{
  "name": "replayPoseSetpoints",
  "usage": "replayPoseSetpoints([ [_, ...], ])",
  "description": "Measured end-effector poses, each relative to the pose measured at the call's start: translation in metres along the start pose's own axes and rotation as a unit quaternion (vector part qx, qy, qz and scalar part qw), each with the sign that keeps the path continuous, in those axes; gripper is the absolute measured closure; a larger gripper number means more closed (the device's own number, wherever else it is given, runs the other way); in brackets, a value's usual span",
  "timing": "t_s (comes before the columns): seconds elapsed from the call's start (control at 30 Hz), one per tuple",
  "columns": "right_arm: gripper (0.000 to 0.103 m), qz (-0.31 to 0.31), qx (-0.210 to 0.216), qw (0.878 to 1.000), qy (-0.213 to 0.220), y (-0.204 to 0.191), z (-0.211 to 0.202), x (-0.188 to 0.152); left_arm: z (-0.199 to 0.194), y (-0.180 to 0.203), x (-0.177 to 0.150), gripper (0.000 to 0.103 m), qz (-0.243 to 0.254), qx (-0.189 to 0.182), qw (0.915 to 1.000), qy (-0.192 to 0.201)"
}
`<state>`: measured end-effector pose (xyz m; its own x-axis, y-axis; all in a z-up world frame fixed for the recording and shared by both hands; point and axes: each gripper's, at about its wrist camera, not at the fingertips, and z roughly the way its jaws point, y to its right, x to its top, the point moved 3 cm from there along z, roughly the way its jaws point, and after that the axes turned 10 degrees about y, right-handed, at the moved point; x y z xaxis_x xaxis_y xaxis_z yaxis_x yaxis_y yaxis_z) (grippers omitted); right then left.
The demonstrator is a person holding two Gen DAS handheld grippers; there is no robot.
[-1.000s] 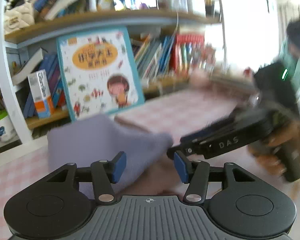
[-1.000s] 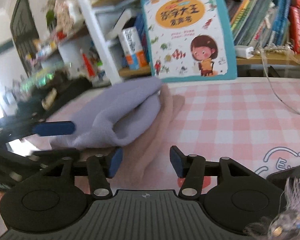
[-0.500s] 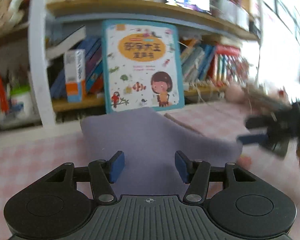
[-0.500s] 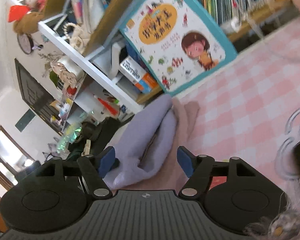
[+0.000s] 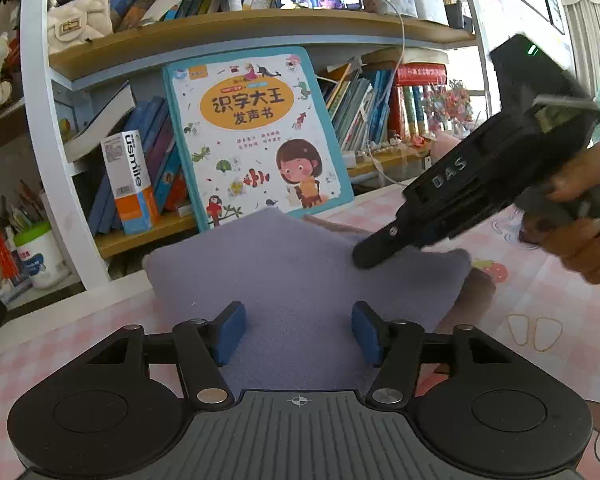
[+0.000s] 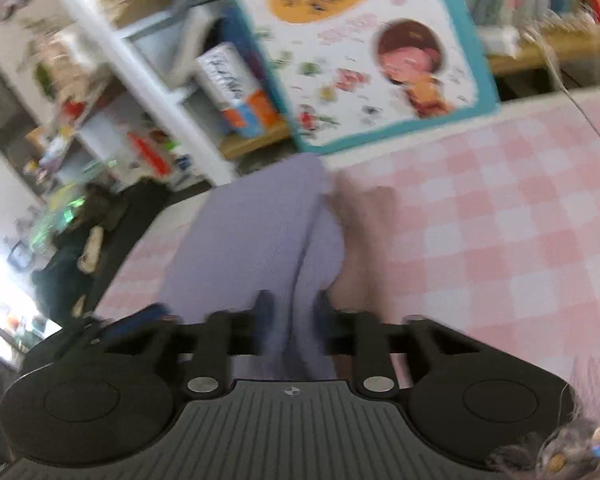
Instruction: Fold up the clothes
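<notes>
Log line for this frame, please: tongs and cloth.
left tongs: opening, astride purple cloth, no grip | right tongs: closing on purple cloth fold | brown cloth: underneath

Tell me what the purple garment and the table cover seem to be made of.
Purple garment: probably a soft knit or fleece; matte, faintly fuzzy, slumping in rounded folds. Table cover: pink-and-white check, smooth and flat with printed cartoons; cloth or wipeable plastic, the look leaves it open.

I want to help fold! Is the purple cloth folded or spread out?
Folded: the purple cloth lies doubled into a thick pad, its layers showing at the edge.
</notes>
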<state>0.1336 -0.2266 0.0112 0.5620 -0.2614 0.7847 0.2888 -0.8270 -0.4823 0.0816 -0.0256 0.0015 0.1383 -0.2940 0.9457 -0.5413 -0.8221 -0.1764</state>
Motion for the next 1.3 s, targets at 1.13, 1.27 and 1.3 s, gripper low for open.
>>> replayPoseSetpoints([
  [1.13,0.096,0.02,0.013,1.0,0.003,-0.018,-0.017,-0.01,-0.006,-0.029,0.008,0.04,-0.102,0.001,0.9947,-0.009],
  [1.27,0.096,-0.159,-0.014,0.986,0.052,-0.069,-0.042,-0.015,-0.021,-0.036,0.017,0.04,-0.12,0.0,0.9921,0.035],
  [1.3,0.096,-0.163,-0.024,0.985,0.047,-0.069,-0.041,-0.017,-0.022,-0.037,0.018,0.04,-0.127,-0.002,0.9911,0.038],
])
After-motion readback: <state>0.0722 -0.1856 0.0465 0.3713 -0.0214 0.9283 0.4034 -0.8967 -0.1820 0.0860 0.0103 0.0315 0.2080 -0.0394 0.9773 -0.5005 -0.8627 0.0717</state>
